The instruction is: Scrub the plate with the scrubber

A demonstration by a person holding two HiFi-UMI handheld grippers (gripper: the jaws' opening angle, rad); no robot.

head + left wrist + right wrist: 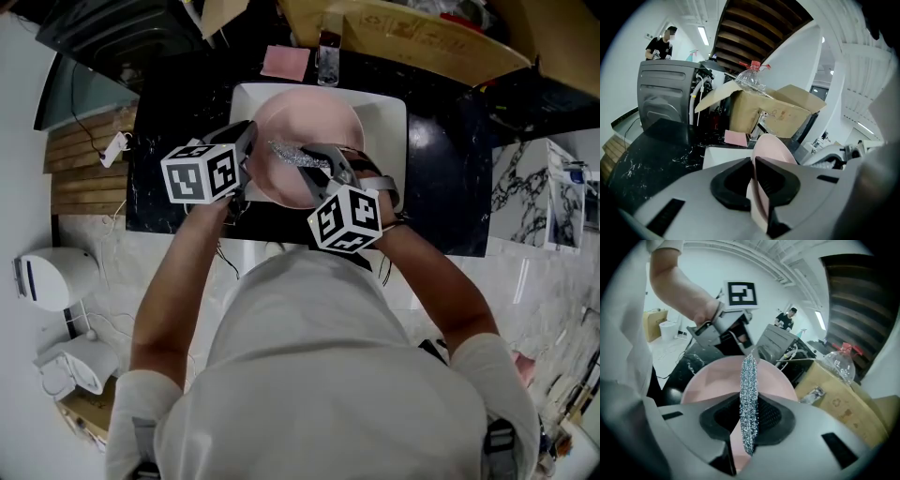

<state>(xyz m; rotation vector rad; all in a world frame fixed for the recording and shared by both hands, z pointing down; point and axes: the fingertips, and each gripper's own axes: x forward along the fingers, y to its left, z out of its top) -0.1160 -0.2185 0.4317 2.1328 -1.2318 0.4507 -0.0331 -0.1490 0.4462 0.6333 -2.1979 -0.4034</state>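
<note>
Plate: the round pale-pink plate [305,141] is held tilted on edge above the white rectangular basin [386,114], which is set into the black marbled counter [441,178].

Left gripper [753,174]: the jaws are clamped on the plate's near rim, with the edge pinched between the black pads.

Right gripper [749,420]: the jaws are closed on the silvery metal-mesh scrubber [749,390], which is squeezed into a narrow strip standing out past the jaw tips.

Contact: in the head view the mesh lies across the plate's face. Touch is judged likely, not confirmed.

Step in hand is judged to be scrubbing the face.

Method notes:
- The rim clamp is to be held firm, since a plate gripped at one point can pivot under sideways pressure.
- Strokes are best directed across the face and away from the left jaws, so that the two grippers are not knocked together.
- Only moderate pressure is advised, because the thin mesh could be dragged out of the pads.
- The plate is to be kept above the basin throughout, so a slip ends there and not on the counter.
</note>
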